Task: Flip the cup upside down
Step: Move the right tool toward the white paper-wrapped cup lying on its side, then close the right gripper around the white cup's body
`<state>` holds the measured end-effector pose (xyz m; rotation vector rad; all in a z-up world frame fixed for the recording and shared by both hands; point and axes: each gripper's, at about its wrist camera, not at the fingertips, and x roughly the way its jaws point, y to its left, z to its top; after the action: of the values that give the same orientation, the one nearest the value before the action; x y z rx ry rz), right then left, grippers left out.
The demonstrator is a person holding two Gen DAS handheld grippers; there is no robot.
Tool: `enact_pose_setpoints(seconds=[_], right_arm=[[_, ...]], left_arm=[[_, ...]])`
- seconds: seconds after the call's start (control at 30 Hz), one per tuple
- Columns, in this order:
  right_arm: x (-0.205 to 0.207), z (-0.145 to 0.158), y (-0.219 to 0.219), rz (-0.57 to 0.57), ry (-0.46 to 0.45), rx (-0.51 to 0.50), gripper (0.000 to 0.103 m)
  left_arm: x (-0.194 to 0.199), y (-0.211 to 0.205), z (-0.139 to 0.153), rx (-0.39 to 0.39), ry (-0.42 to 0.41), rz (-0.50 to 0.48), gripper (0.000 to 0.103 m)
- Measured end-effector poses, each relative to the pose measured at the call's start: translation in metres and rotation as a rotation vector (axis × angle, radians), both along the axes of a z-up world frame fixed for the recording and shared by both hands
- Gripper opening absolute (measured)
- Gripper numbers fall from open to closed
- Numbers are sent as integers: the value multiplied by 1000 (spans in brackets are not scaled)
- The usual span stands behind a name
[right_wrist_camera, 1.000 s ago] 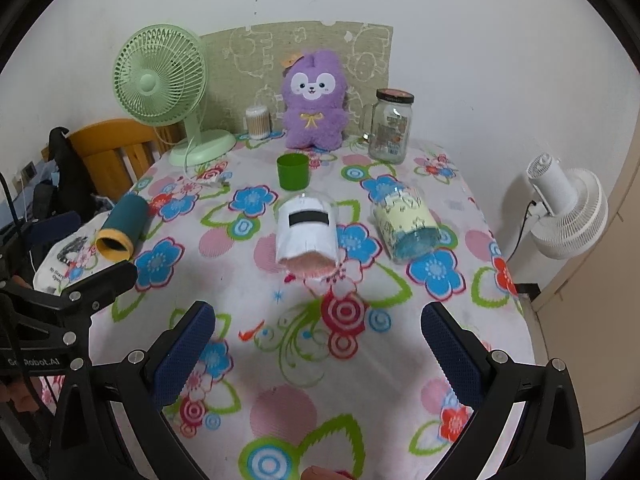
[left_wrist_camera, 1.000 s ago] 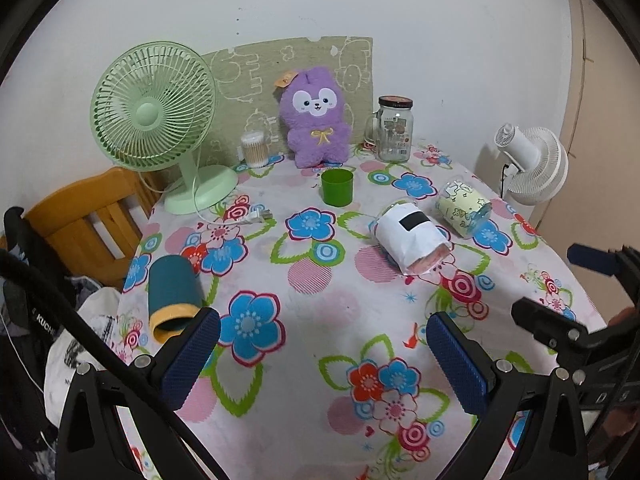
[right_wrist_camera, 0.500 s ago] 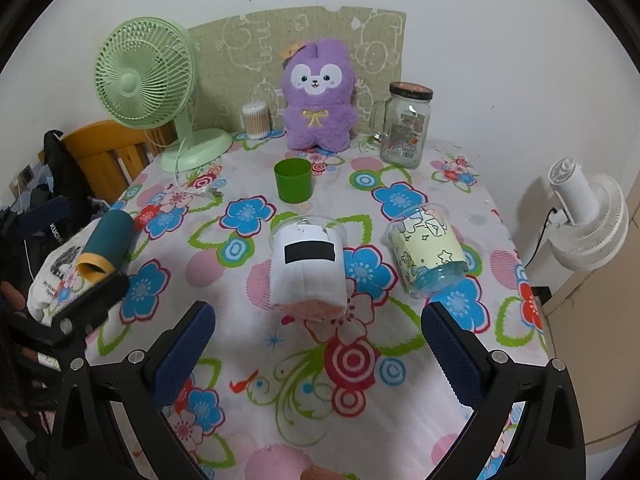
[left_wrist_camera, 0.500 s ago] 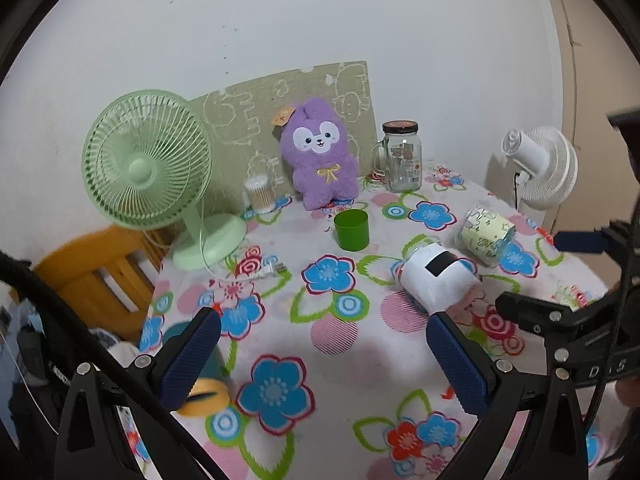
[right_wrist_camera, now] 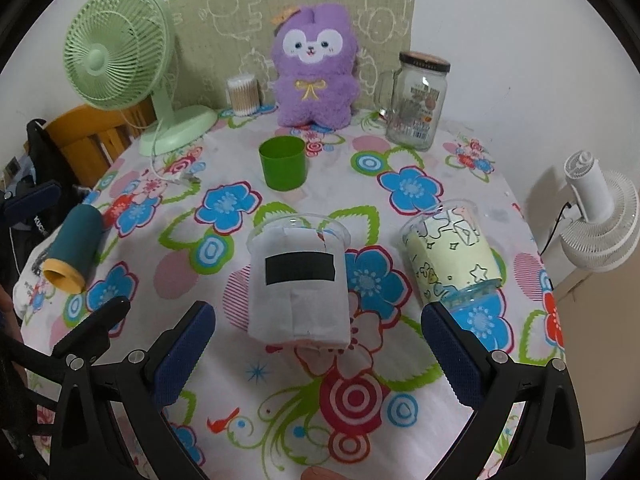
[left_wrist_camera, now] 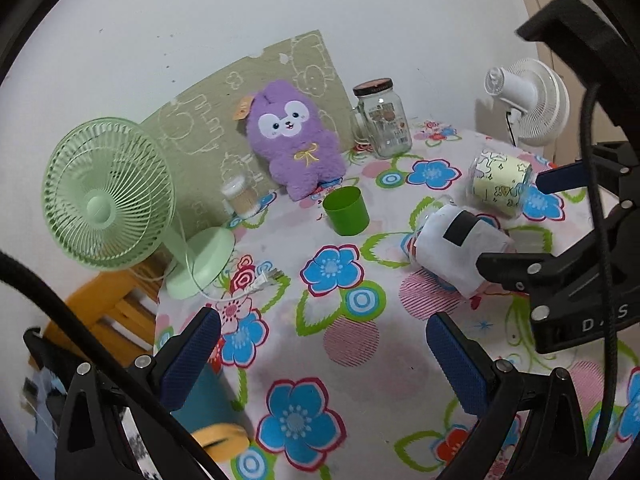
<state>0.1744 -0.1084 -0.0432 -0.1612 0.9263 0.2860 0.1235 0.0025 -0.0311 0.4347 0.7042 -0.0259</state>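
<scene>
White wall backs a table [right_wrist_camera: 460, 184] under a flowered cloth. Along its far edge stand a green fan [right_wrist_camera: 116, 46], a purple plush [right_wrist_camera: 314, 68] and a glass jar [right_wrist_camera: 418, 106]. One green cup [right_wrist_camera: 283, 163] stands upright just in front of the plush. Mid-table a white-wrapped cup [right_wrist_camera: 298, 280] lies on its side, a yellow-wrapped cup [right_wrist_camera: 452, 254] beside it; a teal cup [right_wrist_camera: 72, 248] lies at the left edge. Right gripper [right_wrist_camera: 316, 350] has its tongs apart, just short of the white cup. Left gripper [left_wrist_camera: 320, 360] has its tongs apart, holding nothing.

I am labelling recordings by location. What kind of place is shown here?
Most likely a room in a home: a table with a flowered tablecloth, a purple plush toy against the wall, a green desk fan and a wooden chair beside it.
</scene>
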Motion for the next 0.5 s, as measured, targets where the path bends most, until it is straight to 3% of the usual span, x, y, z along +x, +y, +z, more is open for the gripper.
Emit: enact_pose_setpoints(seconds=[0.5], right_arm=[[32,-31,13,14,82,-60,103]], left_arm=[[34,-6,-26,75,72,-61,103]])
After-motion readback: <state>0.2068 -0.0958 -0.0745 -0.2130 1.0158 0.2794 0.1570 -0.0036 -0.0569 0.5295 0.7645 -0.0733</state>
